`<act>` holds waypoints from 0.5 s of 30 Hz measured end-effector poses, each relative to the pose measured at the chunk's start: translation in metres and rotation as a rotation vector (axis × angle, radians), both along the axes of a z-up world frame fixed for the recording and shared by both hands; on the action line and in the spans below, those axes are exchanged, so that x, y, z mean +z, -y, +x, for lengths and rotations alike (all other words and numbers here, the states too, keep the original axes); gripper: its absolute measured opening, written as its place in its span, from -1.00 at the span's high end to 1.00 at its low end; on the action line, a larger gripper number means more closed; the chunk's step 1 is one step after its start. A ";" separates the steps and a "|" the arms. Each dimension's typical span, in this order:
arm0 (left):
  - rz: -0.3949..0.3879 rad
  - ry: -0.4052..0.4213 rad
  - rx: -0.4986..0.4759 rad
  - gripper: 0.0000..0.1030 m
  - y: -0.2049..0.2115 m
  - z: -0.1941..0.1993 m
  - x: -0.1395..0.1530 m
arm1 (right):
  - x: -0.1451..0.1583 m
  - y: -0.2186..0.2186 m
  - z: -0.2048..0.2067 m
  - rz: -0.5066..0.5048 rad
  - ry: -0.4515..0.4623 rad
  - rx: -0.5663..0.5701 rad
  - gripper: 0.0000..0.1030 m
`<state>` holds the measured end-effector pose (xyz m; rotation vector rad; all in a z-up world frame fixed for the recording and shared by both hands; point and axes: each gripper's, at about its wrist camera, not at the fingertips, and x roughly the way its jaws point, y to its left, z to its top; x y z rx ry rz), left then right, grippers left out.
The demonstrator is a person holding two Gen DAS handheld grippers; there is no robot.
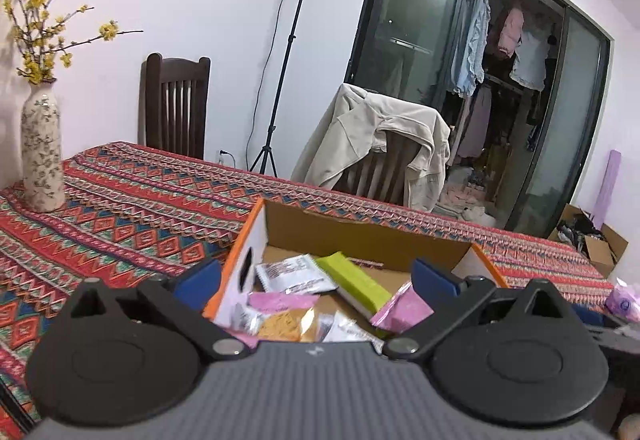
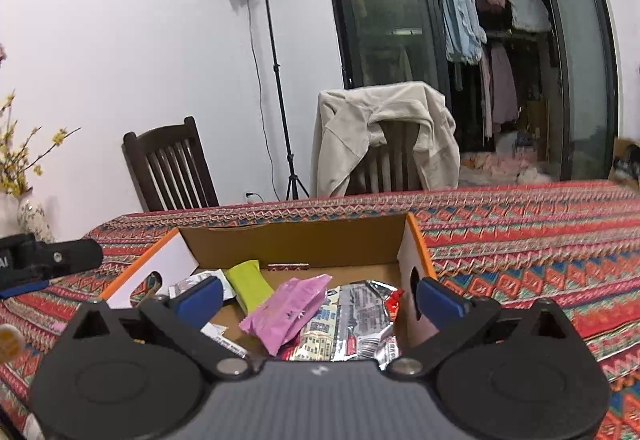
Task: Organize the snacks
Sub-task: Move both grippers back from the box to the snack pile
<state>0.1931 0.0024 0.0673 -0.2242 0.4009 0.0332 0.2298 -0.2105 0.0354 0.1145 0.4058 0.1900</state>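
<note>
Snacks (image 2: 288, 304) lie heaped in the box (image 1: 360, 228) on the patterned table (image 1: 132, 208): pink, green and silver packs. My left claw (image 1: 316, 276) and right claw (image 2: 320, 296) both gape wide over the box, gripping nothing.

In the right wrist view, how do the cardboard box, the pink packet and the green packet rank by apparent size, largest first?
1. cardboard box, by far the largest.
2. pink packet.
3. green packet, partly hidden.
The pink packet lies nearer the camera, so the order of the two packets is unsure.
</note>
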 end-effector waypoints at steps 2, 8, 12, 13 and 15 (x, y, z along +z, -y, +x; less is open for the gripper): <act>0.014 -0.003 0.003 -1.00 -0.005 -0.010 -0.003 | 0.001 -0.002 -0.008 -0.010 -0.015 0.017 -1.00; 0.028 -0.036 0.020 -1.00 -0.025 -0.039 -0.017 | -0.005 -0.010 -0.030 -0.045 -0.052 0.057 -1.00; 0.047 -0.062 0.035 -1.00 -0.040 -0.056 -0.026 | -0.011 -0.016 -0.050 -0.063 -0.062 0.083 -1.00; 0.050 -0.069 0.040 -1.00 -0.043 -0.060 -0.028 | -0.012 -0.018 -0.055 -0.071 -0.064 0.087 -1.00; 0.053 -0.081 0.046 -1.00 -0.050 -0.068 -0.033 | -0.015 -0.021 -0.064 -0.083 -0.071 0.094 -1.00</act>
